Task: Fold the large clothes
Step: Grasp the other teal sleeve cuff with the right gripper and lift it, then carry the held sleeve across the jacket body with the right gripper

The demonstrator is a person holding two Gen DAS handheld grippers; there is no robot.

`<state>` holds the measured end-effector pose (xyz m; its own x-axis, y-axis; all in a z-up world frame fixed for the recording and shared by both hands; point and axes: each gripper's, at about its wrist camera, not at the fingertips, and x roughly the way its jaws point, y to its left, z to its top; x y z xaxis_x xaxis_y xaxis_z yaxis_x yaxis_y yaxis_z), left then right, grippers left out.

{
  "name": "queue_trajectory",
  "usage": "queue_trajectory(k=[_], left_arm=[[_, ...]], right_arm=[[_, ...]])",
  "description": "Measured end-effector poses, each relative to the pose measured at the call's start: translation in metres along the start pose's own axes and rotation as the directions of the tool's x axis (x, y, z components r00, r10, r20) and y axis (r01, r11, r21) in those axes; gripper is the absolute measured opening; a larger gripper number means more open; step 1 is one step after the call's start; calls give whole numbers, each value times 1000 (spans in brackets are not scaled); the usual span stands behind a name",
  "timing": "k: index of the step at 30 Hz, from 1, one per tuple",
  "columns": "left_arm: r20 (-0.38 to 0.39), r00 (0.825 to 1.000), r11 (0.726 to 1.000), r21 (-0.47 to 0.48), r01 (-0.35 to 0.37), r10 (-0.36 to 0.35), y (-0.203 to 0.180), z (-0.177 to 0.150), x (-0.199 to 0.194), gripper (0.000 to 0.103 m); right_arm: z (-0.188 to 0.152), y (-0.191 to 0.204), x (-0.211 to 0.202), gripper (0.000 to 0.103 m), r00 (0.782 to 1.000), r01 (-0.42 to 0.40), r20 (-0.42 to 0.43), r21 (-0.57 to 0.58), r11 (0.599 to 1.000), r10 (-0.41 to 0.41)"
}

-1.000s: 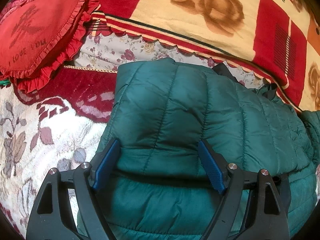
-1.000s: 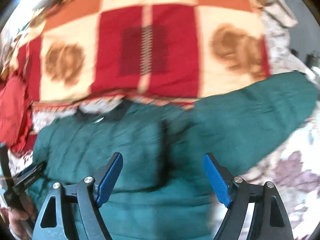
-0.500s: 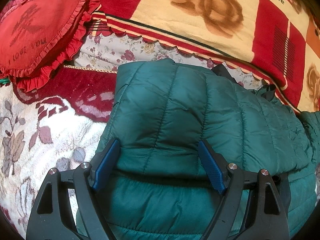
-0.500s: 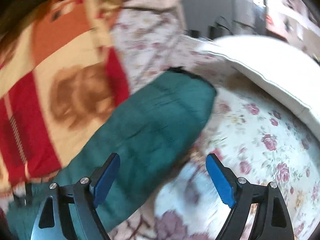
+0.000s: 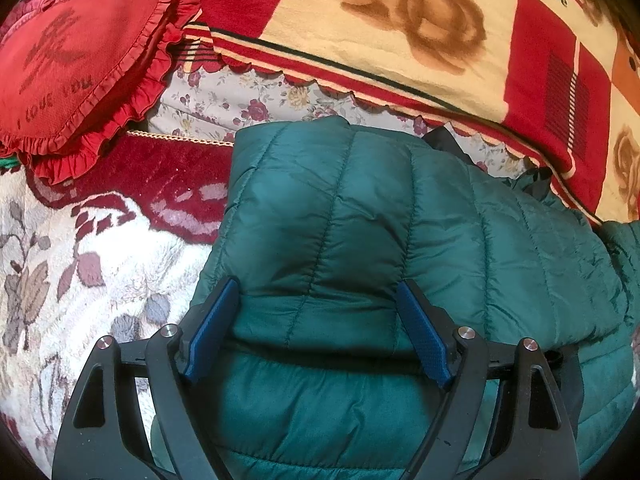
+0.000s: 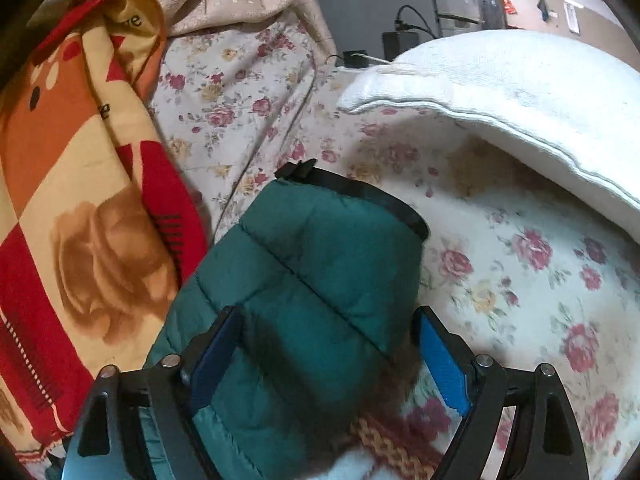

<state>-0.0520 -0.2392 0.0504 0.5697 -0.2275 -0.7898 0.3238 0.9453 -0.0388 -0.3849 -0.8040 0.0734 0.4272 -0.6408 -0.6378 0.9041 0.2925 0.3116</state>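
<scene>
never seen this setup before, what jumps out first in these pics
The dark green puffer jacket fills the middle of the left wrist view, lying on the floral bedspread. Its sleeve stretches out ahead of the open right gripper. A red heart cushion sits upper left, beside the rose-patterned blanket.

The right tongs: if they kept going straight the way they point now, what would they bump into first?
Probably the green quilted jacket sleeve. It lies between and just ahead of the open right tongs, reaching to its black-trimmed cuff. Beyond that comes the floral bedsheet. How high the tongs hang above the sleeve is unclear.
</scene>
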Motion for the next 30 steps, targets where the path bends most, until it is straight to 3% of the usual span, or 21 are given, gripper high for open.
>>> queue_trajectory(k=[1,2,5,13,18,30], left_arm=[[-1,1000,1000,5,-3,3,-1,0,0,84],[-2,1000,1000,10,-5,6,-2,0,1,85],[-4,1000,1000,23,-13,14,-4,1,4,87],[-4,1000,1000,24,-10,10,-4,1,3,88],[-4,1000,1000,25,-10,10,-4,0,3,88],[-7,1000,999,32,-16,16,-4,0,1,88]], right_arm=[[0,2,1,48,1000,-4,4,-27,1000,4],[1,4,1,24,1000,-4,3,-43,999,5],[0,8,-10,14,998,-26,55,-95,995,31],[-6,28,-85,13,977,-142,126,-225,964,173],[-22,50,-115,12,971,-174,105,-303,937,214],[-63,92,-141,12,958,-255,22,-387,886,285]])
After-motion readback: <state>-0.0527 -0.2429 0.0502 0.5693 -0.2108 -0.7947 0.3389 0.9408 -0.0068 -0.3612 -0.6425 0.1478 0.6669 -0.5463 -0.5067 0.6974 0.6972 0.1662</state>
